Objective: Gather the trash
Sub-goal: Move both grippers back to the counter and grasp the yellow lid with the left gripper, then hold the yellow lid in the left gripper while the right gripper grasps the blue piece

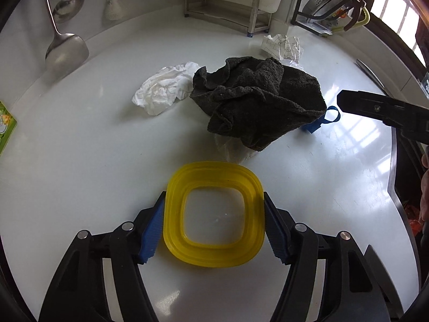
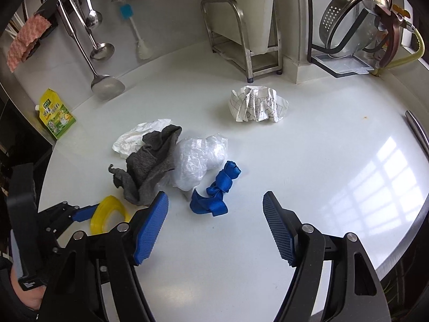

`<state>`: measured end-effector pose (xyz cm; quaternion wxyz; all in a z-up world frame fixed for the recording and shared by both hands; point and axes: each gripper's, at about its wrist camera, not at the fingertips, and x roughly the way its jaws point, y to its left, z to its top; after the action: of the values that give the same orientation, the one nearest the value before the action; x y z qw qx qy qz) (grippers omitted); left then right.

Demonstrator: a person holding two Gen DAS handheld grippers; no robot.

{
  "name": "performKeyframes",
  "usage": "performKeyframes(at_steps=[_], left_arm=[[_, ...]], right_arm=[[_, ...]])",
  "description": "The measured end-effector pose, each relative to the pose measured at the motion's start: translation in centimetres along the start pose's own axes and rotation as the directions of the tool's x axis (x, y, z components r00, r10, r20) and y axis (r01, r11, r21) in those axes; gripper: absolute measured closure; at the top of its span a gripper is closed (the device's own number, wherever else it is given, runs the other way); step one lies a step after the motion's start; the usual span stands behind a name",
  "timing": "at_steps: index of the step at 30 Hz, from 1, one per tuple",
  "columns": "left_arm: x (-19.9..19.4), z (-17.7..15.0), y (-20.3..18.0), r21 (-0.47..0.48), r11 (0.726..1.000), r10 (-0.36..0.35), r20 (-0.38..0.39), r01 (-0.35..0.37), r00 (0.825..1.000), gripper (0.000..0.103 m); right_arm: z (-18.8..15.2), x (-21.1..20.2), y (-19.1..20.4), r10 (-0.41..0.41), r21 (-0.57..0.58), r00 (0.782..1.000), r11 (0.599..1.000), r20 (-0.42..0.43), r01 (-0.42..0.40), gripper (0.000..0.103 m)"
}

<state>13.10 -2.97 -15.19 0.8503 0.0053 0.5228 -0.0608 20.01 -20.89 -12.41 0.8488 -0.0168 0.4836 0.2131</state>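
A yellow lid (image 1: 214, 173) with a clear middle lies flat on the white counter (image 1: 80, 147), and my left gripper (image 1: 213, 194) is shut on it, one blue pad against each side. Beyond the lid sit a dark grey cloth (image 1: 257, 99) draped over a clear plastic bag (image 2: 198, 158), a crumpled white tissue (image 1: 163, 91) and a crumpled printed paper (image 2: 257, 104). My right gripper (image 2: 214, 194) stands open just short of a knotted blue strap (image 2: 222, 182), touching nothing. In the left wrist view one of its black fingers (image 1: 375, 107) reaches in from the right.
A green drink pouch (image 2: 56, 115) lies at the counter's left edge. Ladles (image 2: 104, 86) and a brush hang on the back wall. A steel rack (image 2: 241, 45) and a pot stand with a colander (image 2: 354, 21) line the back. A metal handle (image 2: 418, 131) marks the right edge.
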Motion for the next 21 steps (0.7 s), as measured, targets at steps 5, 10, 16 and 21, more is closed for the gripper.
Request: performKeyframes(at_steps=[5, 10, 16, 21], left_arm=[[-0.4, -0.4, 0.5, -0.016, 1.000, -0.013, -0.005, 0.013, 1.000, 0.039], [-0.6, -0.5, 0.5, -0.014, 1.000, -0.015, -0.004, 0.014, 1.000, 0.038], [-0.7, -0.8, 0.6, -0.020, 1.000, -0.020, -0.010, 0.020, 1.000, 0.038], [-0.7, -0.9, 0.4, -0.020, 1.000, -0.023, -0.011, 0.023, 1.000, 0.038]], right_arm=[[0.5, 2.4, -0.5, 0.038, -0.002, 0.998, 0.999, -0.056, -0.038, 0.051], [0.7, 3.9, 0.2, 0.050, -0.011, 0.995, 0.999, -0.083, -0.052, 0.051], [0.4, 4.6, 0.9, 0.043, -0.056, 0.993, 0.997, -0.107, -0.049, 0.082], [0.0, 3.9, 0.9, 0.065, -0.060, 0.993, 0.996, -0.103, -0.072, 0.093]])
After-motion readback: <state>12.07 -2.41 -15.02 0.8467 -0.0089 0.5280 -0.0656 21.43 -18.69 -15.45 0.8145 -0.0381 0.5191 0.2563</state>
